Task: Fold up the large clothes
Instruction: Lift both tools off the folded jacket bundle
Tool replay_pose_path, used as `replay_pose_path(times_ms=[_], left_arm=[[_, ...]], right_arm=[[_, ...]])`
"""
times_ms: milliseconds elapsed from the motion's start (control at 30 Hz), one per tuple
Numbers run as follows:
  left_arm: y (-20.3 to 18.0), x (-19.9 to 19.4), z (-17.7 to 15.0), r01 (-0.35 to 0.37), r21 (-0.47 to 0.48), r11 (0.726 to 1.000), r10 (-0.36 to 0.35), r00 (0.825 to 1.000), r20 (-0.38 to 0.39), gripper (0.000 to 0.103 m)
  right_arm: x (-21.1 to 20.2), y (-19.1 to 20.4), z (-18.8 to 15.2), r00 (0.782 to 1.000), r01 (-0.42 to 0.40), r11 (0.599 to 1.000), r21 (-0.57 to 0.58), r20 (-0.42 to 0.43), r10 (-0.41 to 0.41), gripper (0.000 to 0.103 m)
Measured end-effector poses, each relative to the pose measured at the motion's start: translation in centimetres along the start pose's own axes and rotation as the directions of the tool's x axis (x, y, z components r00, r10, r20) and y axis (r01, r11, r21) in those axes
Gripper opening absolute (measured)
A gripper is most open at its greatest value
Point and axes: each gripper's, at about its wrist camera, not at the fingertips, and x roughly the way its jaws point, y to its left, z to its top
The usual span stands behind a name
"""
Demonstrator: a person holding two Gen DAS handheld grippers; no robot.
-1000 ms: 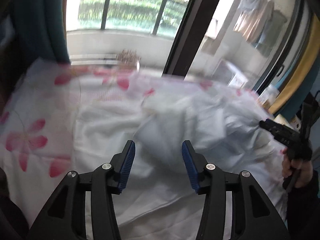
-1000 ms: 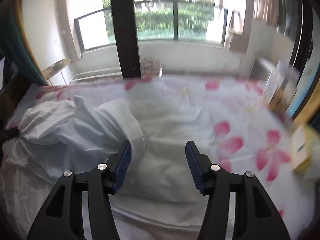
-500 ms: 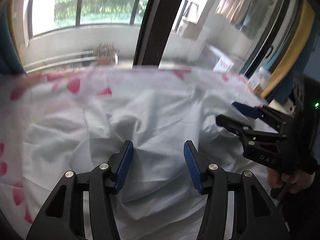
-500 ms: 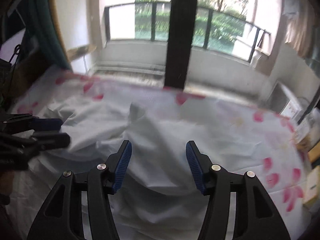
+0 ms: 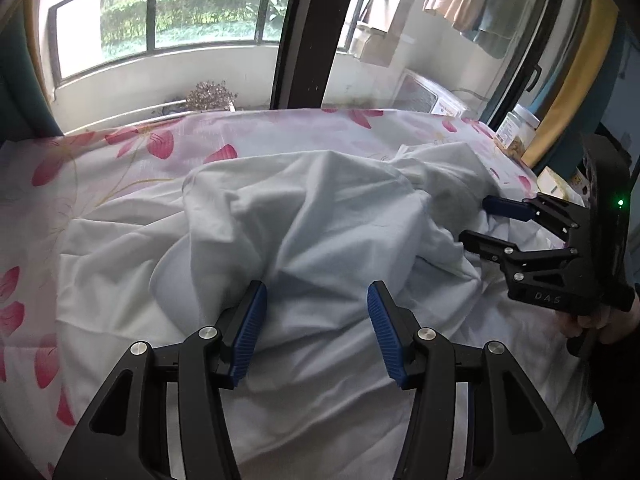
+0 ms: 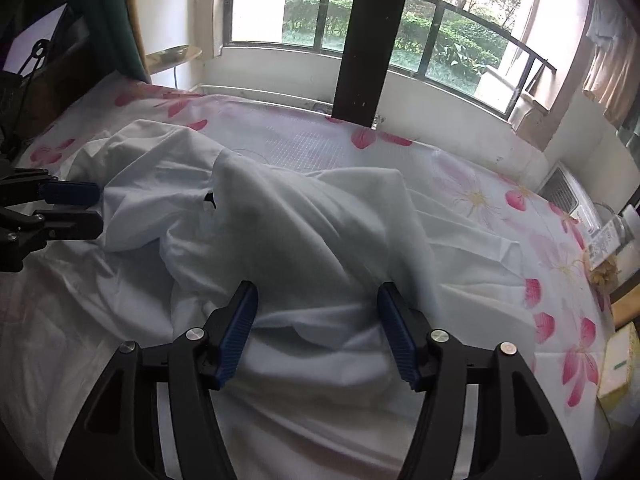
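Observation:
A large white garment (image 5: 320, 216) lies crumpled in a heap on the bed; it also shows in the right wrist view (image 6: 288, 224). My left gripper (image 5: 316, 328) is open and empty, just above the near side of the heap. My right gripper (image 6: 316, 328) is open and empty over the heap's other side. The right gripper (image 5: 480, 220) shows at the right edge of the left wrist view, jaws apart, at the garment's far right fold. The left gripper (image 6: 80, 208) shows at the left edge of the right wrist view.
The bed has a white sheet with pink flower print (image 5: 132, 148), also seen in the right wrist view (image 6: 480, 192). A window with a dark frame post (image 6: 360, 40) stands behind the bed. A jar (image 5: 516, 128) and boxes (image 6: 618, 368) sit at the bed's right side.
Both cameras have swung toward the middle of the bed and steadied. Each gripper now shows in the other's view, closer to the garment. Both stay open.

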Motion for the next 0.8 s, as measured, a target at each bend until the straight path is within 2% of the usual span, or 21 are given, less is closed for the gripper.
replay_pose_path(times_ms=[133,233,467,800], left_arm=[[-0.1,-1.9,-0.4,-0.008,-0.006,1.0,0.008,0.999,0.039,0.057],[0.1,-3.3,-0.9,-0.014,-0.026,1.0,0.016,0.998,0.061,0.058],[0.5,-6.8,-2.9,-0.039,-0.055,0.998,0.044,0.994,0.101,0.059],[0.9,-10.7,-7.6,-0.056,-0.117,0.992,0.071,0.99,0.124,0.062]], right_arm=[[-1.6,-0.3,-0.3,1.0,0.003,1.0,0.013,0.019,-0.003,0.064],[-3.2,-0.8,-0.7,0.999,0.017,0.999,0.036,0.042,-0.018,0.07],[-5.6,-1.9,-2.2,0.998,0.035,0.996,0.084,0.052,-0.039,0.07],[-9.1,-4.4,-6.0,0.996,0.073,0.982,0.176,0.045,-0.082,0.07]])
